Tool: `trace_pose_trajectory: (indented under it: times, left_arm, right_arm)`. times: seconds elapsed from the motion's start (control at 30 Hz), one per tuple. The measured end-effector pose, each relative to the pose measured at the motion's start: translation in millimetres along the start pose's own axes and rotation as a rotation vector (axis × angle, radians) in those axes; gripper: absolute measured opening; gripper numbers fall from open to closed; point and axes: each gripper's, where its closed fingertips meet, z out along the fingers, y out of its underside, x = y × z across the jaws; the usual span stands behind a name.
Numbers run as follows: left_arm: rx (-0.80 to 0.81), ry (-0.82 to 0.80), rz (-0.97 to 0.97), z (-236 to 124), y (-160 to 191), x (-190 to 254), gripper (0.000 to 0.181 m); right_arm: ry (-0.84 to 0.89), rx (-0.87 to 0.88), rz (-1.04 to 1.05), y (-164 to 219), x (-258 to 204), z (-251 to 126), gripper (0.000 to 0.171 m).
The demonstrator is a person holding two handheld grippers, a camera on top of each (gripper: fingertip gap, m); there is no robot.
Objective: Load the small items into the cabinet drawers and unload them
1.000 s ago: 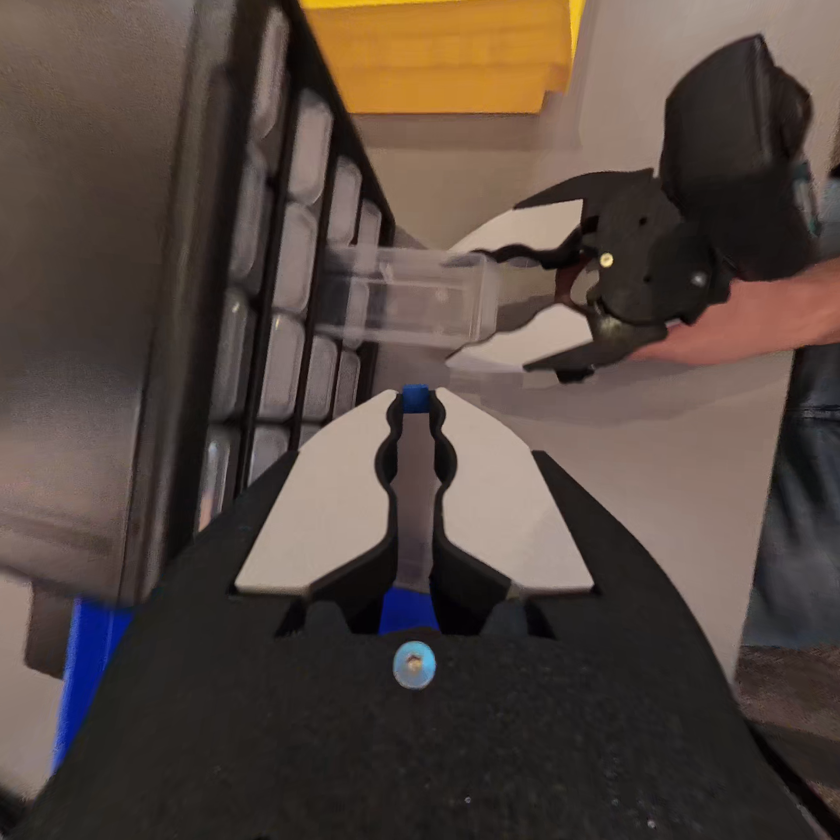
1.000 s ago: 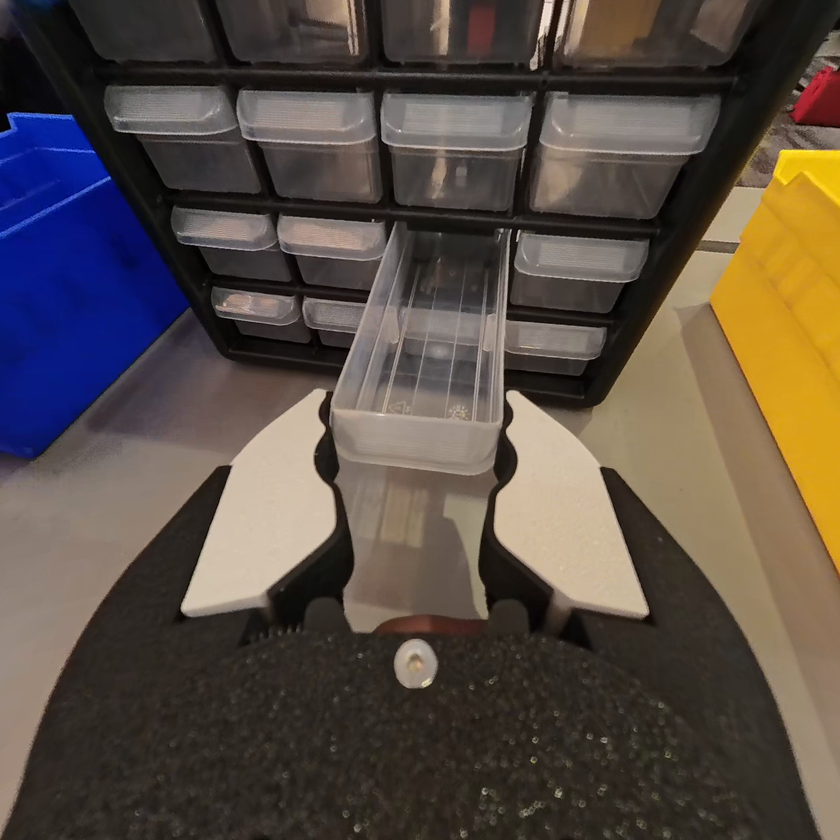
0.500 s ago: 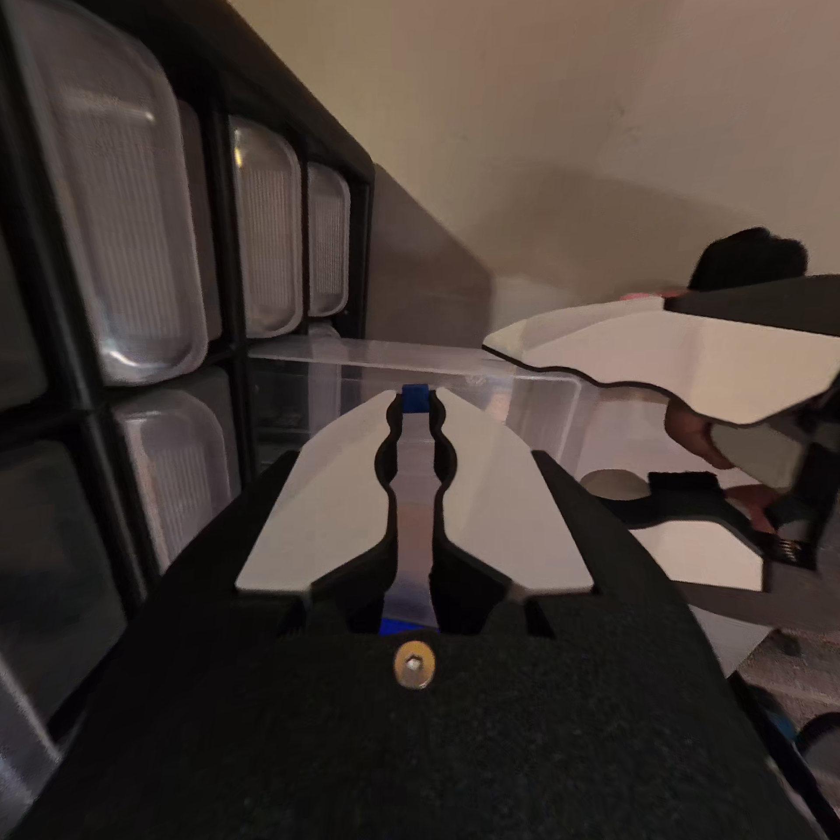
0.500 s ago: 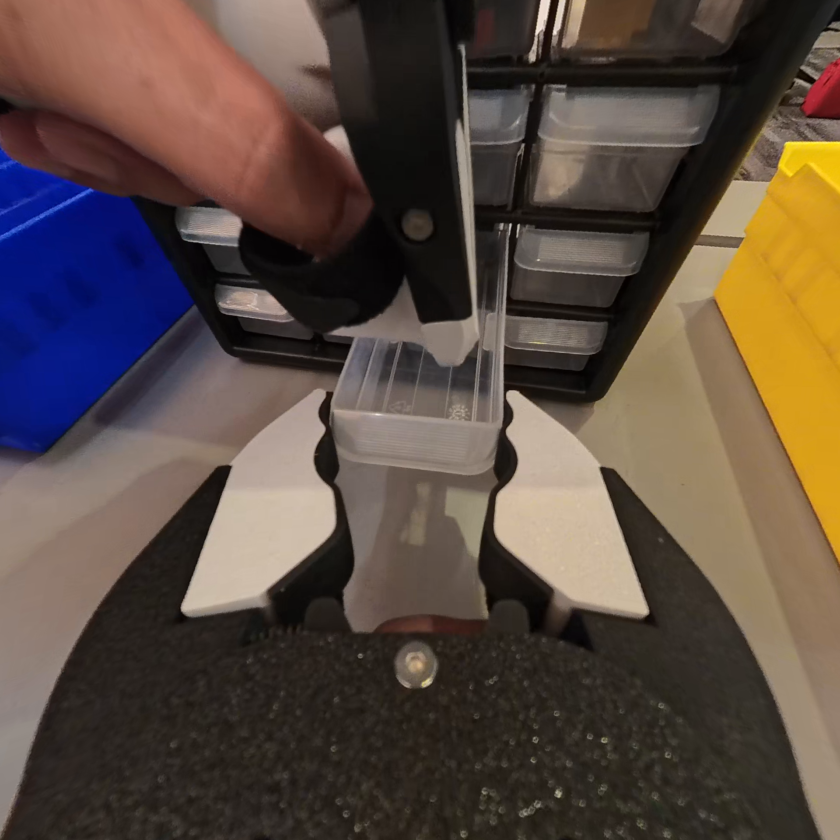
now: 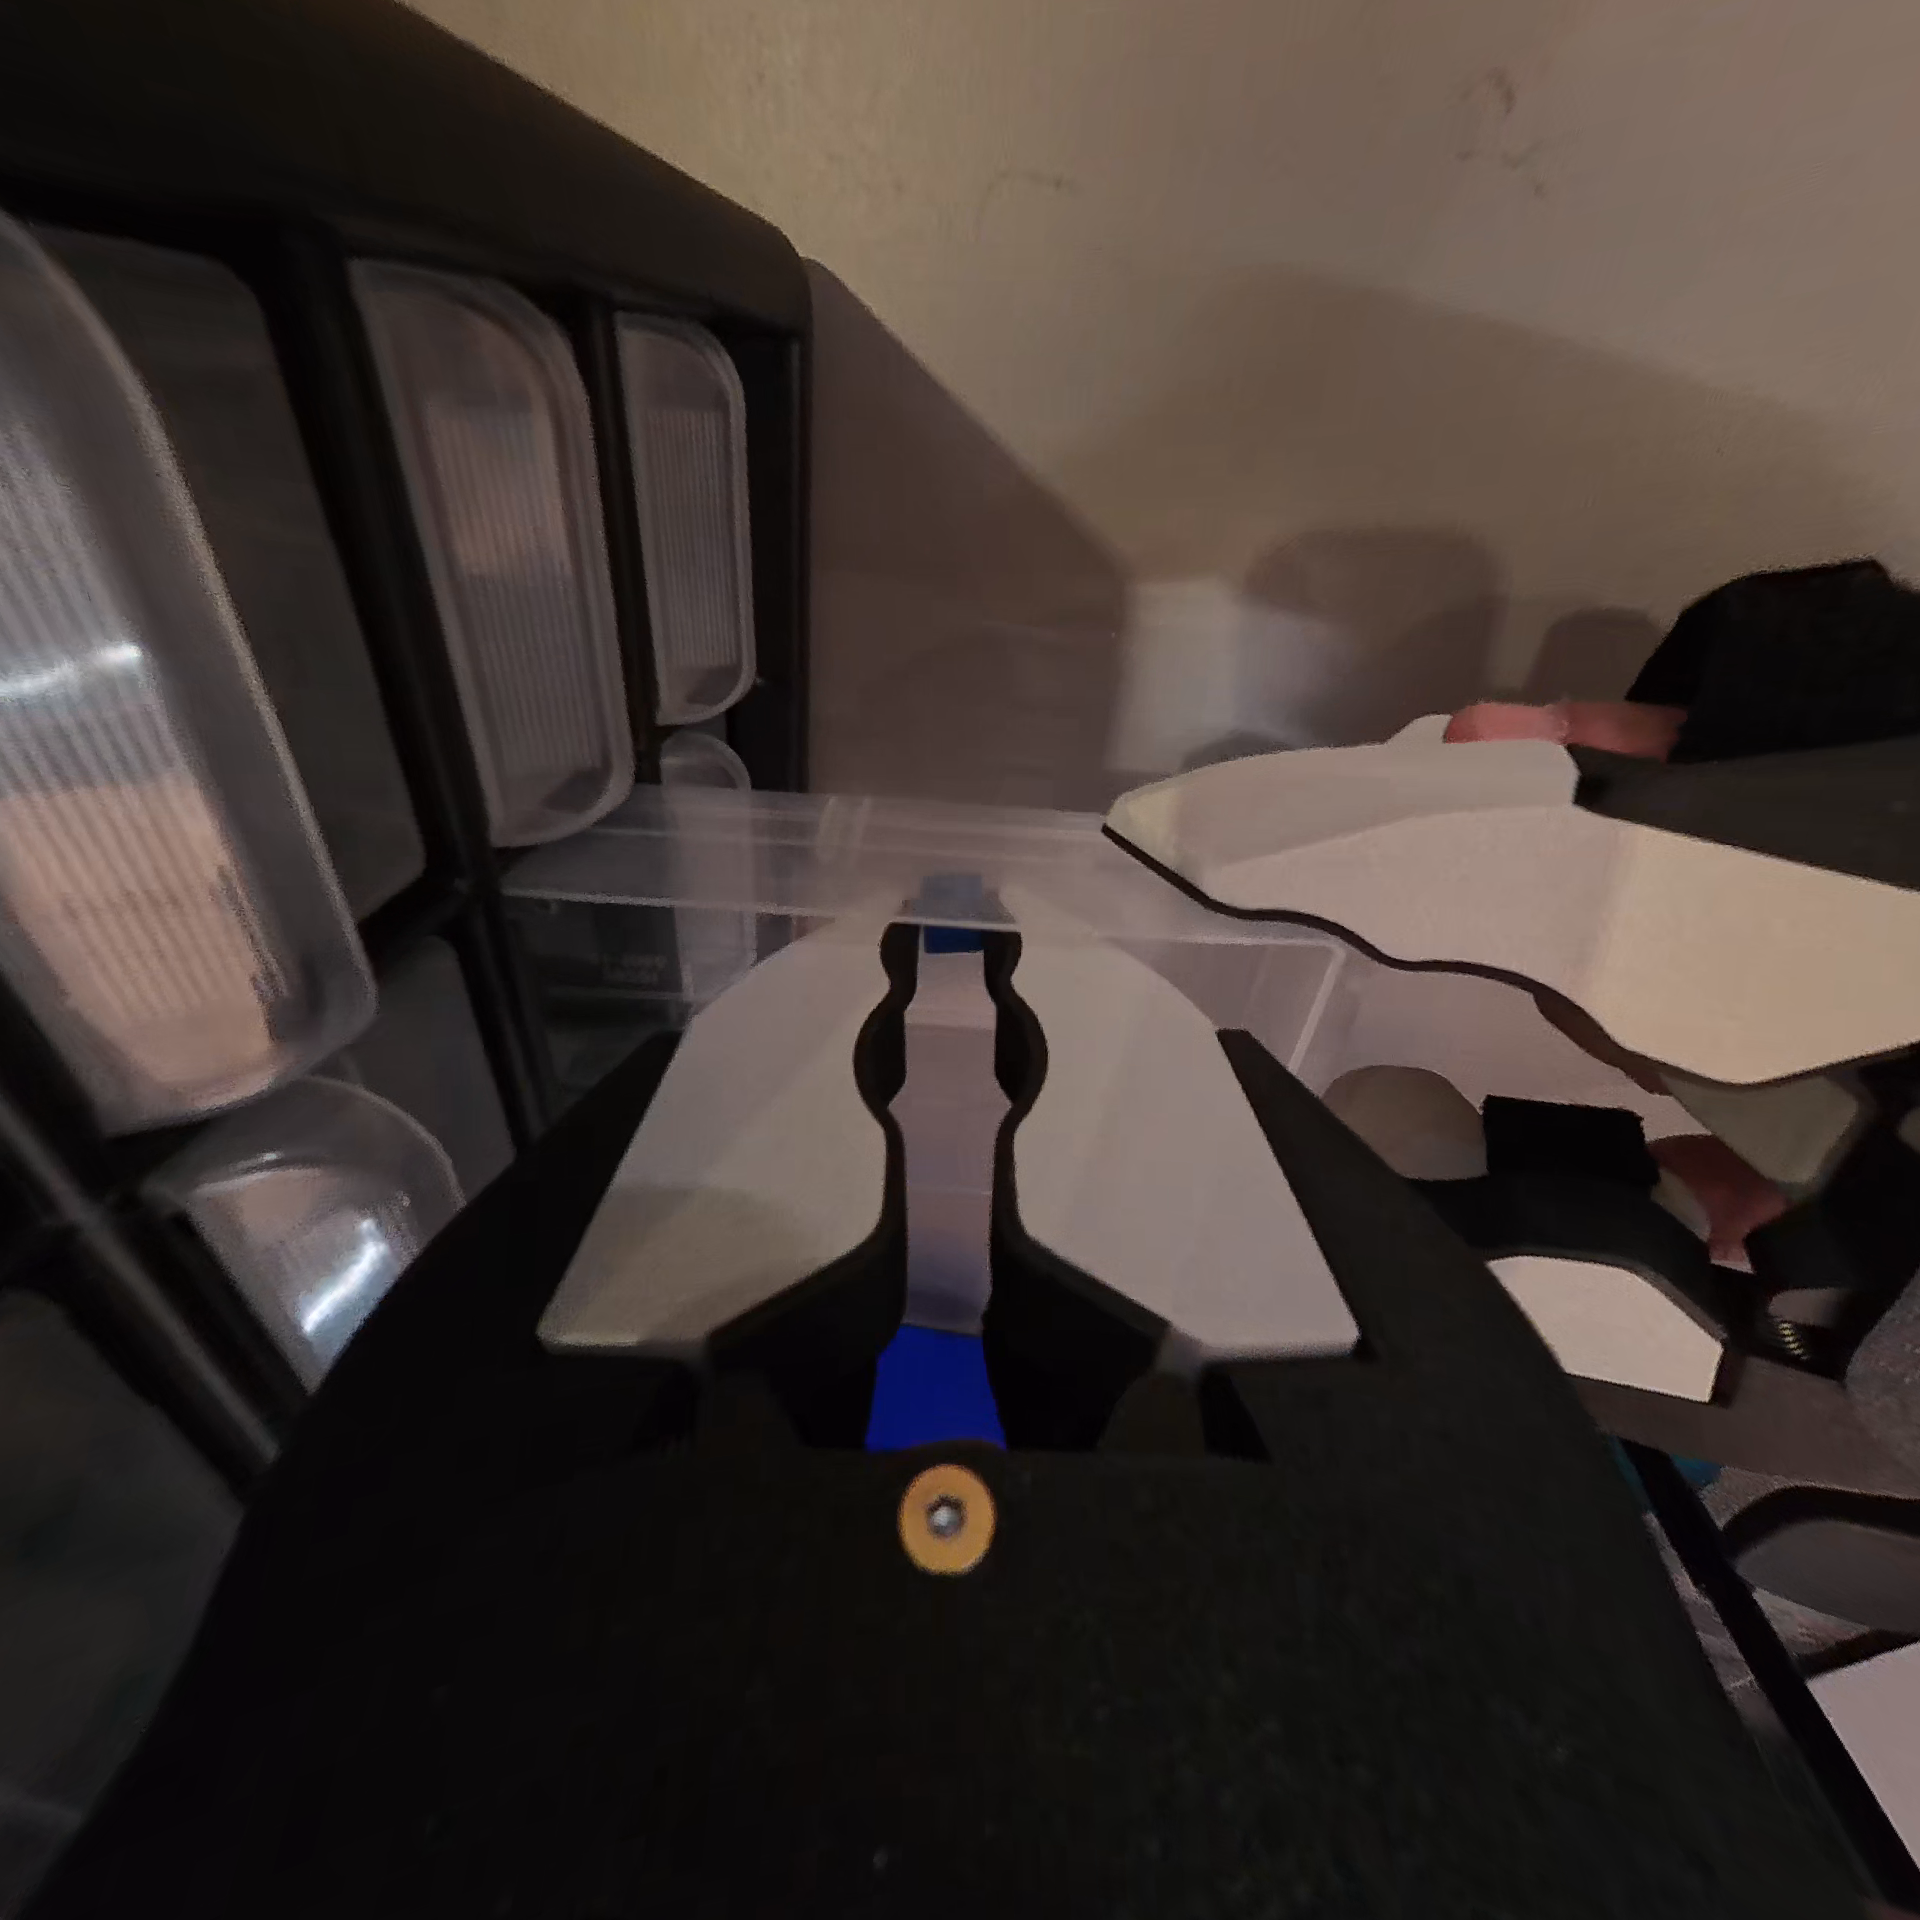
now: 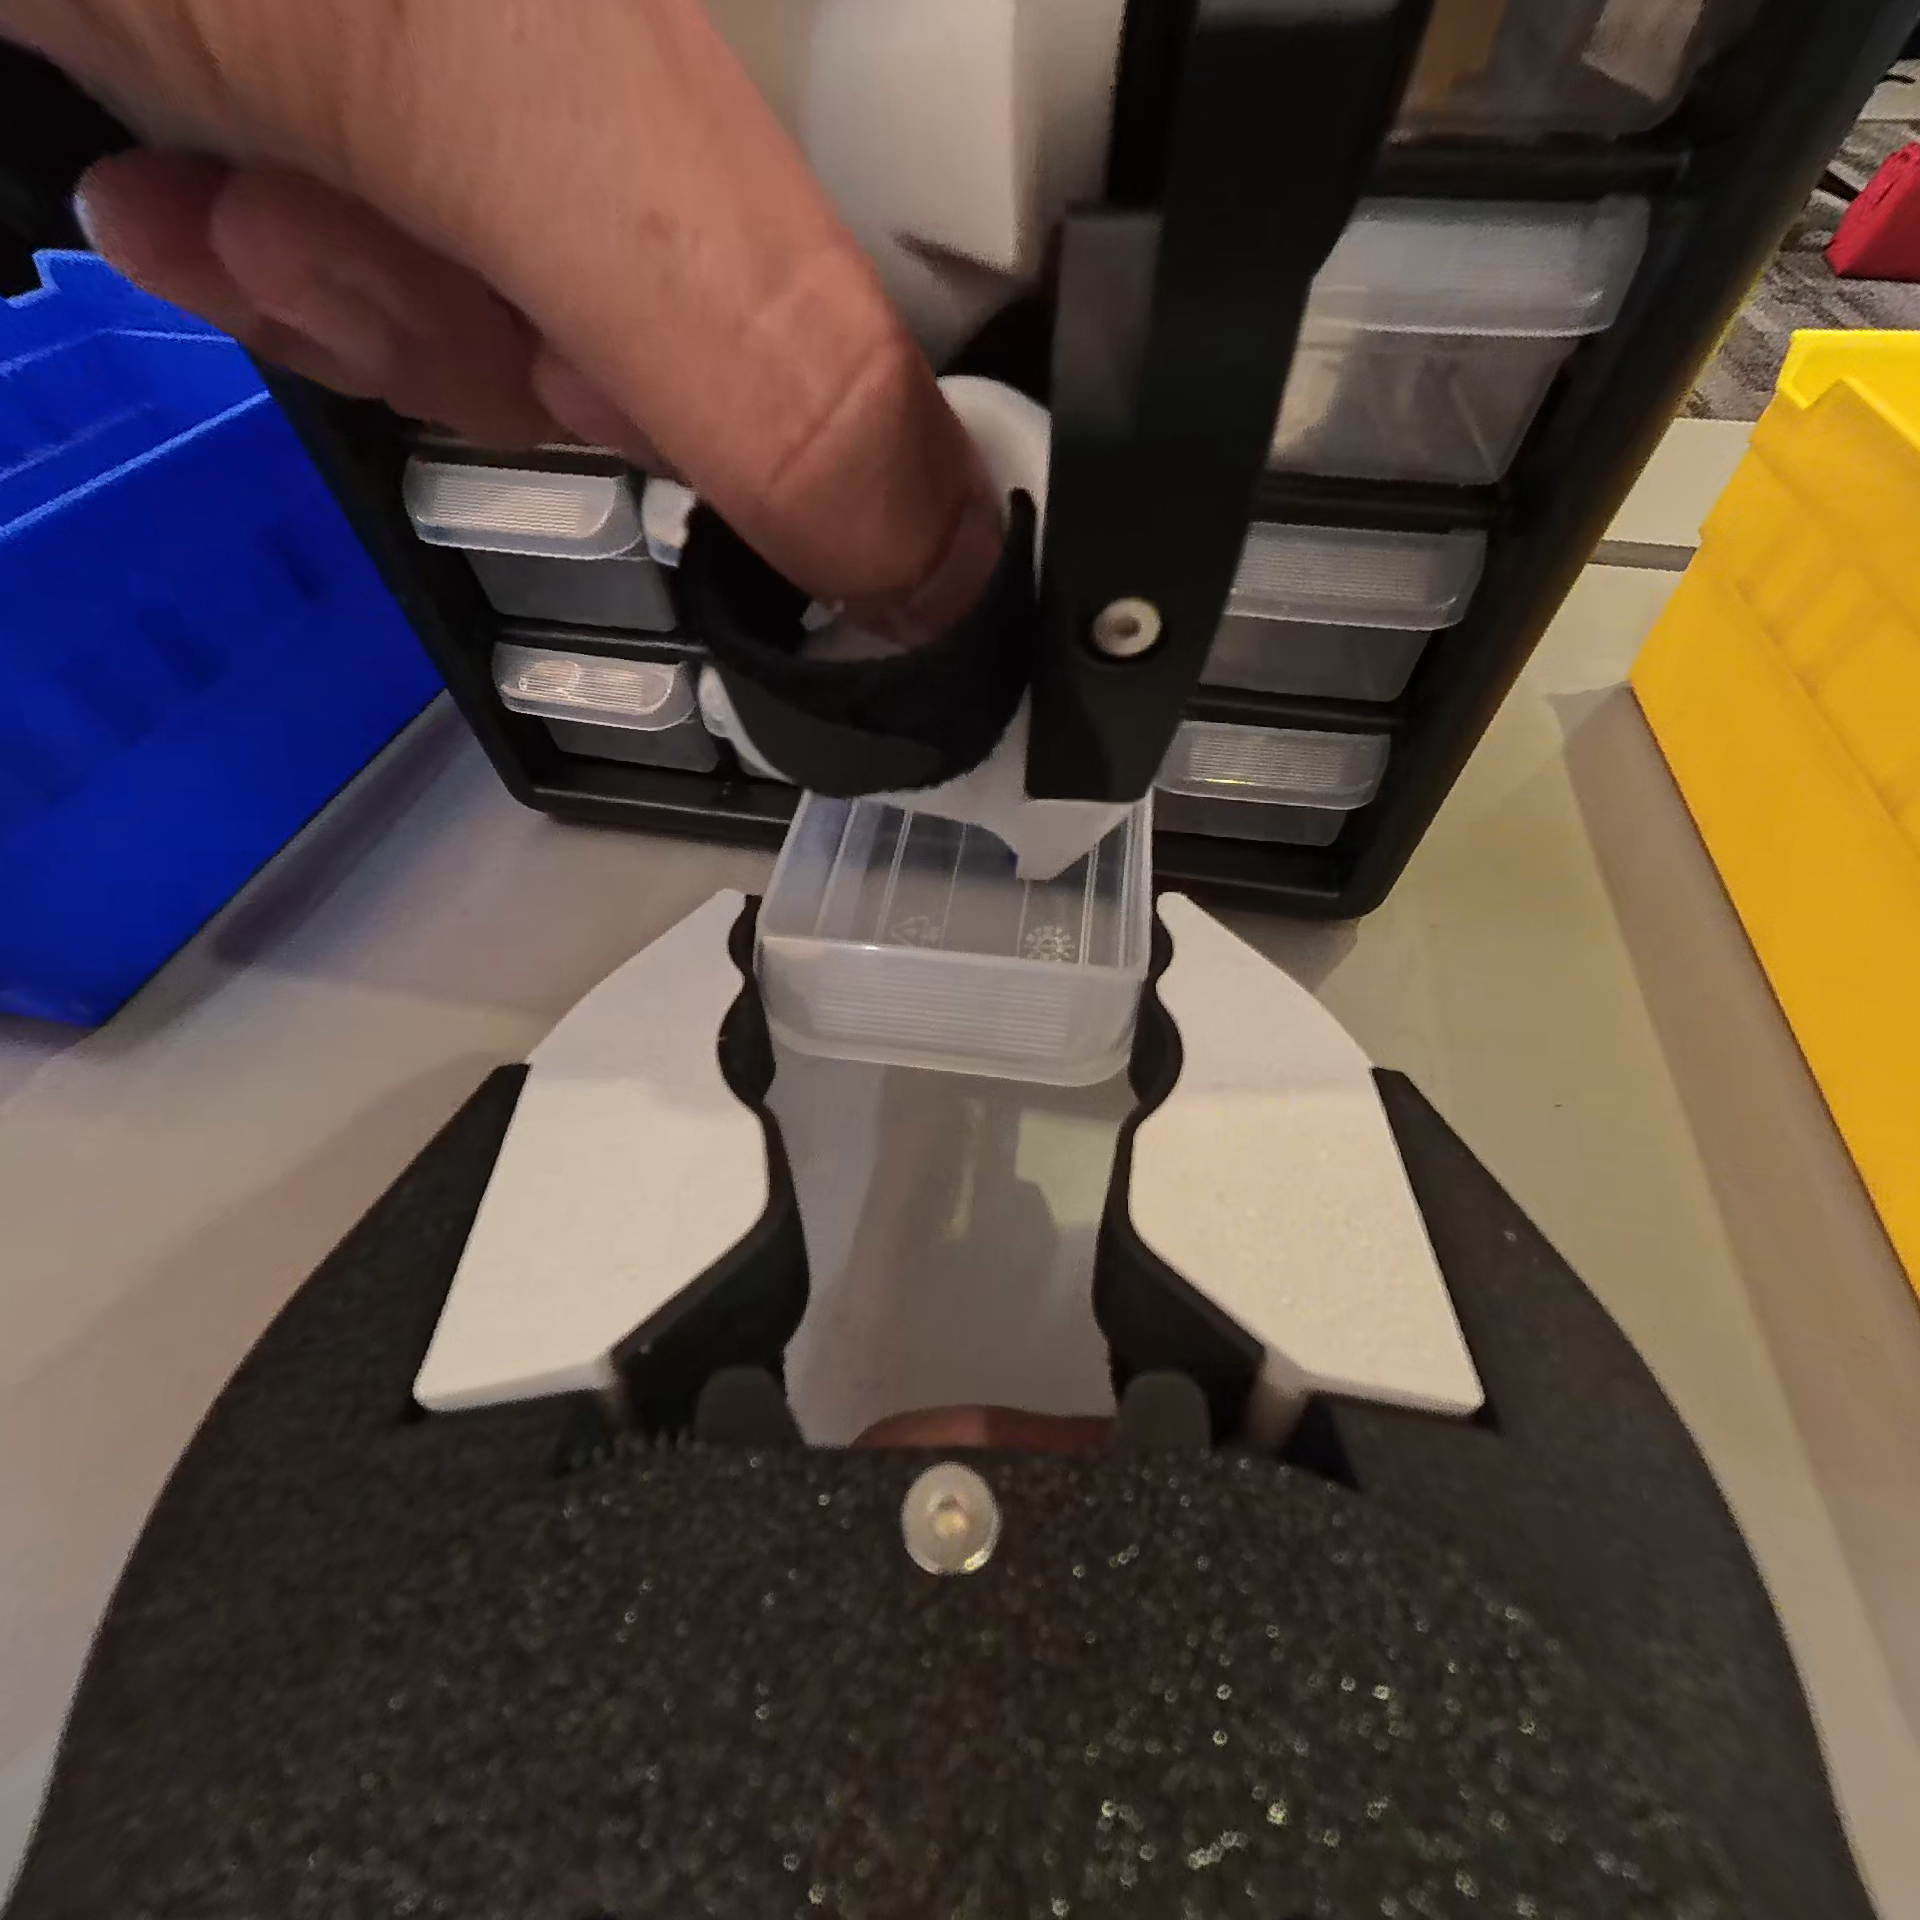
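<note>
My left gripper (image 5: 954,932) is shut on a small blue item (image 5: 950,941). Its tips sit just over the near wall of a clear drawer (image 5: 790,862) pulled out of the black cabinet (image 5: 800,499). In the right wrist view the left gripper (image 6: 1049,857) comes down from above with a hand (image 6: 520,260) on it, its tips inside the drawer (image 6: 935,914). My right gripper (image 6: 948,977) is shut on the drawer's front end and holds it out. Its white fingers (image 5: 1507,935) show at the right of the left wrist view.
The cabinet (image 6: 1455,831) stands on a grey table (image 6: 1507,987), and its other clear drawers (image 6: 1340,582) are closed. A blue bin (image 6: 156,623) stands to its left and a yellow bin (image 6: 1818,727) to its right. A red thing (image 6: 1881,218) lies behind. The tips of both grippers are at nearly the same place.
My left gripper has swung from beside the cabinet to above the open drawer and lowered its tips, with the blue item, into it. The right gripper and the drawer have not moved.
</note>
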Motion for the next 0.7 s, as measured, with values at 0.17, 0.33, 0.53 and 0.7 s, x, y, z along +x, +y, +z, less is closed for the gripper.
trace_pose_trajectory:
  times: [0.17, 0.33, 0.53, 0.7]
  left_arm:
    - [-0.002, -0.037, -0.02, -3.8, 0.4, -3.5, 0.018]
    - [0.23, -0.055, -0.105, -53.7, 6.3, 8.0, 0.023]
    - [0.754, -0.297, -0.629, -123.7, 82.3, 11.1, 0.034]
    - [1.015, -0.226, -0.997, -77.3, 137.6, 90.5, 0.035]
  right_arm:
    - [0.0, 0.0, -0.002, 0.0, 0.1, 0.0, 0.067]
    - [0.0, 0.0, -0.002, 0.0, 0.0, -0.1, 0.067]
    - [0.002, -0.001, -0.005, -0.1, -0.2, -0.1, 0.067]
    - [0.009, -0.004, -0.017, -0.1, 0.5, 2.5, 0.067]
